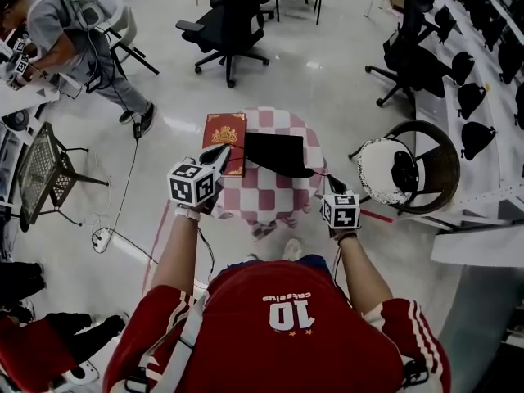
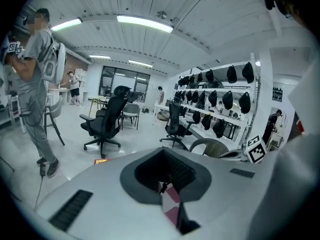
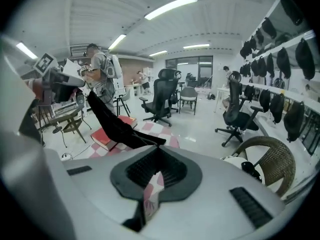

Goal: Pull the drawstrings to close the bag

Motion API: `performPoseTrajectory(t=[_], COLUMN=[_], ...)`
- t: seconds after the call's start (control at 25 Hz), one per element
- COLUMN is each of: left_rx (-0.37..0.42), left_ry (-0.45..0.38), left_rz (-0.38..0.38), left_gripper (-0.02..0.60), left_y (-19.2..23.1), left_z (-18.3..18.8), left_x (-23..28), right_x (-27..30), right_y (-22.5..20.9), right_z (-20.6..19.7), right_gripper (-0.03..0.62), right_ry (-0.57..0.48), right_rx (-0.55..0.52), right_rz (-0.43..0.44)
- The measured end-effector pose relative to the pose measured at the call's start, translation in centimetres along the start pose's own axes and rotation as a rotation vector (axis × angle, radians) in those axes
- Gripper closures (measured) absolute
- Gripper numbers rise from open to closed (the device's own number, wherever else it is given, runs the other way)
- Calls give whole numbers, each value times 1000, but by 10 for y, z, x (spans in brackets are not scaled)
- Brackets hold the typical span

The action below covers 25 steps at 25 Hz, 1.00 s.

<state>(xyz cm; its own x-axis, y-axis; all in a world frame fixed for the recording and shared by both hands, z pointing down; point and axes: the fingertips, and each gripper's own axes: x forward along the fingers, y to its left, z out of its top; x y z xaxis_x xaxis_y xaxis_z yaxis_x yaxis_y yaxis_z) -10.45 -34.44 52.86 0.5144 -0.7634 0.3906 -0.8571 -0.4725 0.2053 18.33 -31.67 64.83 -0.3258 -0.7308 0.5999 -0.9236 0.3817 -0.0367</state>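
Two drawstrings (image 1: 321, 175) run out from the black bag (image 1: 277, 154), which is stretched over the checkered table (image 1: 270, 199) beside a red book (image 1: 223, 137). The left claw (image 1: 216, 159) and right claw (image 1: 334, 185) each pinch one string, jaws closed.

From above, the left gripper (image 1: 214, 160) covers the lower right corner of the red book (image 1: 223, 133). The drawstring (image 1: 321, 174) from the bag (image 1: 274, 154) to the right gripper (image 1: 334, 185) is a hairline, lost where it reaches the jaws. In the left gripper view the gripper's own body blocks the bag altogether. Only a sliver of the checked bench (image 2: 171, 204) shows between the jaws, and a dark speck there is too small to name. The person (image 1: 61, 31) across the room is cut off by the picture's edge.
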Motion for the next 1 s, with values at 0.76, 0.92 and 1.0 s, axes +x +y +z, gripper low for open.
performPoseTrajectory(t=[0.76, 0.92, 1.0], left_rx=[160, 118, 103], left_ry=[-107, -155, -176], left_rz=[194, 207, 218], left_gripper=[572, 572, 572], left_y=[20, 23, 26], left_z=[53, 66, 70], left_x=[-71, -84, -88], right_x=[-92, -108, -113], right_y=[-16, -16, -16], right_z=[122, 137, 142], right_gripper=[576, 576, 576], right_ry=[-321, -368, -387], right_rx=[76, 103, 112], right_rz=[-138, -142, -145])
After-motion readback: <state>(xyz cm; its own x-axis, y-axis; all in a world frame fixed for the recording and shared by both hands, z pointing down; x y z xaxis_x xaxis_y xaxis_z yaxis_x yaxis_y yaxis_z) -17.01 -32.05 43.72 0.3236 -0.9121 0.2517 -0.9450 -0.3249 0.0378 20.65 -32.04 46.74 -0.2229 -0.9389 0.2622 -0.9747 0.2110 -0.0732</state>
